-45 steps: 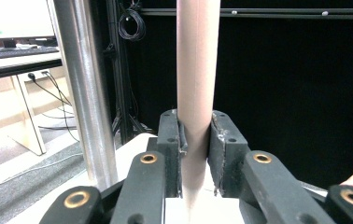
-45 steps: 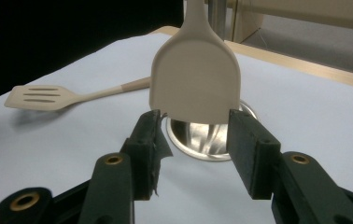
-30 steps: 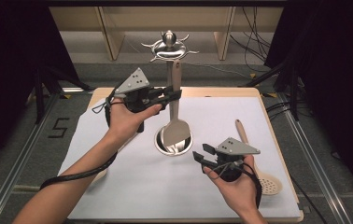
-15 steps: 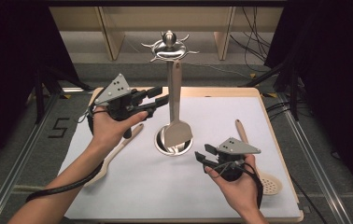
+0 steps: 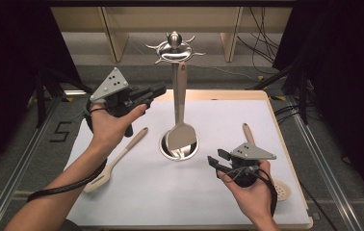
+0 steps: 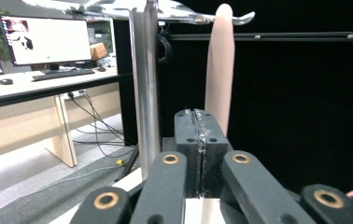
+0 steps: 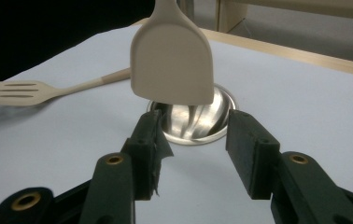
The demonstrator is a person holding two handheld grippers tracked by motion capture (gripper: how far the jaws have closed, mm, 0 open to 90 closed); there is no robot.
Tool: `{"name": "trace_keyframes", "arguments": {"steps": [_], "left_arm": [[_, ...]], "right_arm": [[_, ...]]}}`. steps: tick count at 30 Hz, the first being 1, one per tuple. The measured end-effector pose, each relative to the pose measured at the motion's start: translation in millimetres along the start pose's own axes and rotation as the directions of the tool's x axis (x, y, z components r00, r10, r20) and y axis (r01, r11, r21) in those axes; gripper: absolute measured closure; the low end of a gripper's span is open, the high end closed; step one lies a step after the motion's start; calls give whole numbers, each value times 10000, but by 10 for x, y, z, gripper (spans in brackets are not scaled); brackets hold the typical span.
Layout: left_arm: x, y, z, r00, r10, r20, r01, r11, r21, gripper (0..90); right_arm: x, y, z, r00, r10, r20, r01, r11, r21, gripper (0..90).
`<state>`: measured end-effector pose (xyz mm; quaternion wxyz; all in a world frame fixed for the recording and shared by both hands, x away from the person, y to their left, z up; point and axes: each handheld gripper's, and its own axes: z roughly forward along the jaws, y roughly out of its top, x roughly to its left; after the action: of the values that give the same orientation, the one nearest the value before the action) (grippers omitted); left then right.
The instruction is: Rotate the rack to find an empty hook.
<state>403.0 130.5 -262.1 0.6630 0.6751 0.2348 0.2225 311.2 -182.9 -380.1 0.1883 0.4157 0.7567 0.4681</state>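
Observation:
A beige spatula hangs by its handle [image 5: 179, 89] from a hook of the chrome utensil stand [image 5: 174, 47], its blade [image 5: 180, 136] just above the round base [image 5: 191, 153]. My left gripper [image 5: 160, 89] hovers left of the handle, apart from it. Its jaws have just been closing and are now shut with nothing between them. In the left gripper view the shut jaws [image 6: 197, 116] point between the pole [image 6: 144, 70] and the handle [image 6: 219, 60]. My right gripper [image 5: 217, 158] is open, right of the base, facing the blade [image 7: 172, 56]; its jaws [image 7: 191, 123] are empty.
A beige slotted turner [image 5: 117, 159] lies on the white mat left of the stand, also seen flat on the mat [image 7: 25, 91]. A perforated skimmer [image 5: 247, 134] lies near the right edge, partly under my right hand. Dark curtains flank the table.
My left gripper drew back leftward from the hanging handle, opened its jaws wide, then shut them on nothing. The right gripper stayed put.

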Motion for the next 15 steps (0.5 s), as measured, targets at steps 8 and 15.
{"name": "trace_keyframes", "arguments": {"steps": [8,15], "left_arm": [[-37,192,-24,9999,110,-115,-115,9988,-472,892],[-63,348,-28,9995,282,-161,-295,9961,-829,891]], "right_arm": [[-16,-11,-8,9999,-87,80,88,9999,-79,570],[-8,-7,10,9999,-118,-123,115,9997,-226,570]]}}
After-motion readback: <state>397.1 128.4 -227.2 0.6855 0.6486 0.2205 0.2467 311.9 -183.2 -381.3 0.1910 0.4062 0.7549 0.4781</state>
